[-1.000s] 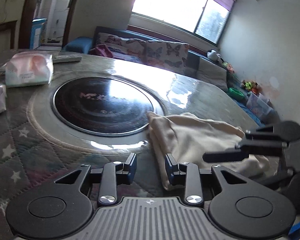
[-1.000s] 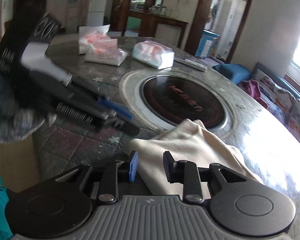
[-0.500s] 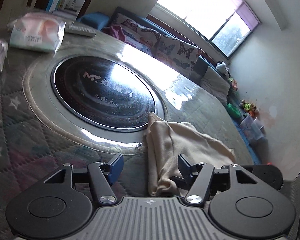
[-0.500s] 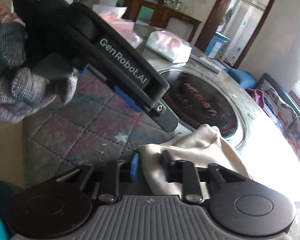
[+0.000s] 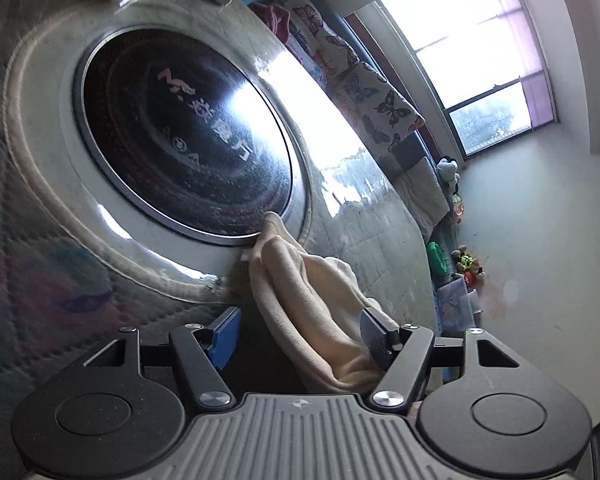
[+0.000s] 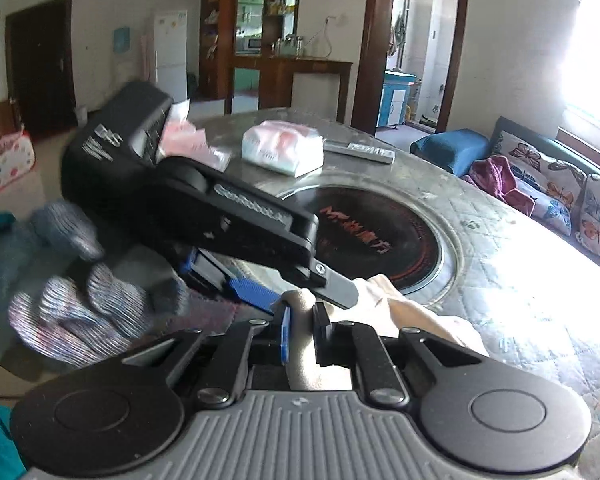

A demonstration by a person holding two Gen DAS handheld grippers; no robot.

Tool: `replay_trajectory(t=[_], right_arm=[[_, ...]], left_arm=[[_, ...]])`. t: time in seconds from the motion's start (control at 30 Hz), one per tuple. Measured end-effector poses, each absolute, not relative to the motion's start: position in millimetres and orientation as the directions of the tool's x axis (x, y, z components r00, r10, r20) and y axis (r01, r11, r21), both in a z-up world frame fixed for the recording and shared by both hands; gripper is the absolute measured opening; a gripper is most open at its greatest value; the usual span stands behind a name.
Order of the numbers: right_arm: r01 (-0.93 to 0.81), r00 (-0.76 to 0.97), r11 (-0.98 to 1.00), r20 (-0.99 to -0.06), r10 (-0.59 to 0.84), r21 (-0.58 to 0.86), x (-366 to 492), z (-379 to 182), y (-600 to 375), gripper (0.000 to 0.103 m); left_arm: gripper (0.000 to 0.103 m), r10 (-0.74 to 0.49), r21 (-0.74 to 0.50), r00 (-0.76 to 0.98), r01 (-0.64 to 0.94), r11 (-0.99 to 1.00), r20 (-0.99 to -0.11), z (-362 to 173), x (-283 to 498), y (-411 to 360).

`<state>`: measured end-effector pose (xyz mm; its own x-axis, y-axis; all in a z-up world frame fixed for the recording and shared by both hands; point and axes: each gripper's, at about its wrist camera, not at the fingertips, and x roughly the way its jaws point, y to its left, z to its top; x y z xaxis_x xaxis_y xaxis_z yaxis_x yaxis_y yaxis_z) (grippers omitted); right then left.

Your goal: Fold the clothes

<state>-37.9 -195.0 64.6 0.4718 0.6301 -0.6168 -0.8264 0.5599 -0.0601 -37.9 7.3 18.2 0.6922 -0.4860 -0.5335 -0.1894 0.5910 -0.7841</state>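
A cream cloth garment (image 5: 308, 300) lies bunched on the quilted round table, by the rim of the black glass centre plate (image 5: 188, 136). My left gripper (image 5: 300, 336) is open, its jaws wide around the garment's near end. My right gripper (image 6: 302, 332) is shut on a fold of the same garment (image 6: 416, 316). The left gripper's body (image 6: 220, 216), held by a gloved hand (image 6: 80, 296), shows in the right wrist view, just left of and above my right fingers.
Plastic-wrapped tissue packs (image 6: 284, 148) and a remote (image 6: 360, 150) lie at the table's far side. A sofa with butterfly cushions (image 6: 560, 188) stands beyond the table under the window. Toys and bins (image 5: 460, 276) sit on the floor by the wall.
My left gripper opened wide, tilted and moved in around the garment's end. My right gripper closed on a fold of the garment. The left gripper's body moved close beside my right fingers.
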Motion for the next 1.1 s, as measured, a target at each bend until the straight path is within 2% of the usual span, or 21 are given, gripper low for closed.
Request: replay_trajectory(t=[0.13,0.23,0.27,0.33,0.37,0.43,0.67,1.0,1.1], right_arm=[[-0.830,0.467,0.556,-0.609,0.641,-0.051,-38,68,-202,0.009],[-0.837,0.455,0.545,-0.609,0.650,-0.043,-41,67,-206,0.009],[-0.840,0.449,0.541,-0.611,0.652,-0.040,-42,66,-207,0.009],[-0.846,0.436,0.532,-0.618,0.654,-0.033,-44,63,-208,0.010],[-0.849,0.429,0.528,-0.621,0.656,-0.028,-44,61,-208,0.010],[-0.846,0.425,0.533,-0.619,0.660,-0.012,-46,59,-211,0.013],[-0.779,0.480,0.626,-0.607,0.634,0.038,-48,60,-247,0.015],[-0.473,0.672,0.880,-0.628,0.392,0.043,-11,38,-338,0.021],[-0.378,0.702,0.924,-0.631,0.330,0.062,1,28,-366,0.029]], left_arm=[[0.063,-0.520,-0.817,0.682,-0.206,0.538,-0.514,9,-29,3],[0.052,-0.532,-0.828,0.674,-0.225,0.513,-0.513,2,-25,1],[0.043,-0.536,-0.832,0.672,-0.232,0.504,-0.512,-1,-23,1],[0.036,-0.539,-0.835,0.668,-0.244,0.493,-0.514,-6,-22,2],[0.028,-0.538,-0.835,0.666,-0.250,0.491,-0.516,-8,-22,3],[0.021,-0.537,-0.834,0.664,-0.262,0.485,-0.521,-13,-23,6],[0.020,-0.535,-0.825,0.662,-0.241,0.510,-0.524,-13,-25,9],[0.021,-0.525,-0.805,0.655,-0.230,0.547,-0.543,-6,-21,1],[0.021,-0.521,-0.799,0.654,-0.228,0.556,-0.549,-1,-17,-5]])
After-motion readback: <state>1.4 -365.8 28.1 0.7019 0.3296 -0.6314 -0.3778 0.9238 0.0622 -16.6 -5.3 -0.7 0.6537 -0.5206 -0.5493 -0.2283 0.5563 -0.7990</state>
